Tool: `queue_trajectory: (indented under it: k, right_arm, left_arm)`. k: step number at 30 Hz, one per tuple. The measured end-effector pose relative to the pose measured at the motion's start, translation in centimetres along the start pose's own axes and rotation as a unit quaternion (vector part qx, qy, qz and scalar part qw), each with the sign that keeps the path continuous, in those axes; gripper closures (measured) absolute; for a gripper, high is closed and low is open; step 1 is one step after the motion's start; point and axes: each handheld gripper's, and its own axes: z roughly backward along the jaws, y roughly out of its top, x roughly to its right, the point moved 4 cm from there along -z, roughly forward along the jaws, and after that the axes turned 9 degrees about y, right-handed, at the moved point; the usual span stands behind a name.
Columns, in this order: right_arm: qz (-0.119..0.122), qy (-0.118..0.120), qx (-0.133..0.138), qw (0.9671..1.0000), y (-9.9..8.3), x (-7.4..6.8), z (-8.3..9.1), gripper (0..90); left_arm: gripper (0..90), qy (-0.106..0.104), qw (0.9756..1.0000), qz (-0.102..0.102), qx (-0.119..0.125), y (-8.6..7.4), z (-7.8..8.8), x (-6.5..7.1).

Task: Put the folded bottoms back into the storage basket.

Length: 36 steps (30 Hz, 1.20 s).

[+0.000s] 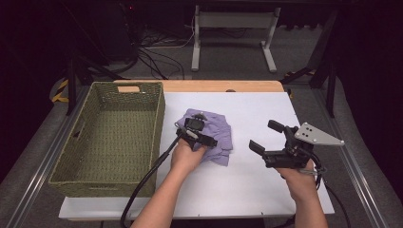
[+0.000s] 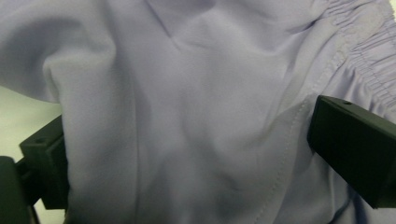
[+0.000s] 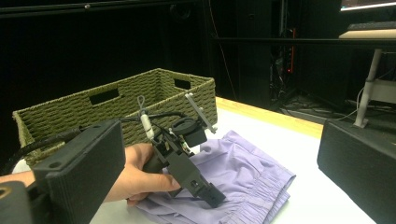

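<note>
garment (image 1: 219, 135) — lilac, folded, creased | gathered waistband | left gripper (image 1: 199, 137) on it

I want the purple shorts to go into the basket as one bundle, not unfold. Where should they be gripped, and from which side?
Probably grip the thick folded middle of the purple shorts, where the left tongs already straddle a raised ridge of cloth. Come from above on the person's side: the layers are stacked there, while the gathered waistband is a thin edge. The basket sits just left.
</note>
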Motion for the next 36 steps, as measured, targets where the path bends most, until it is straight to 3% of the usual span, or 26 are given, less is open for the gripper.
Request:
queue_trajectory:
  k: [9,15,22,24,26,27,31,36]
  right_arm:
    - [-0.001,0.001,0.000,1.0000,0.0,0.0,0.0,1.8]
    - [-0.002,0.000,0.001,1.0000,0.0,-0.1,0.0,1.7]
    - [-0.002,0.000,-0.001,1.0000,0.0,0.0,0.0,1.7]
    - [0.000,0.001,-0.002,1.0000,0.0,0.0,-0.1,1.8]
    - [-0.001,0.001,-0.004,1.0000,0.0,-0.1,-0.1,1.8]
    - [-0.002,0.001,-0.003,1.0000,0.0,-0.1,-0.2,1.7]
    - [0.001,0.002,-0.004,1.0000,0.0,-0.1,-0.1,1.7]
    - [-0.001,-0.001,-0.003,1.0000,0.0,0.0,0.0,1.7]
  left_arm:
    - [1.5,-0.026,0.9995,-0.017,0.002,0.1,0.3,1.2]
    - [1.5,-0.026,0.9995,-0.020,0.002,0.0,0.3,1.6]
    - [2.1,-0.048,0.9977,-0.045,0.017,-0.1,0.5,2.6]
    - [2.1,-0.042,0.9976,-0.052,0.016,-0.2,0.4,2.8]
    - [1.8,-0.017,0.9972,-0.073,0.006,-0.2,0.1,3.1]
    - [0.9,0.003,0.9956,-0.093,0.005,-0.2,0.0,3.6]
    - [2.6,-0.003,0.9969,-0.077,0.018,-0.3,-0.1,3.6]
    - [11.6,0.004,0.9959,-0.089,0.016,-0.3,0.3,3.3]
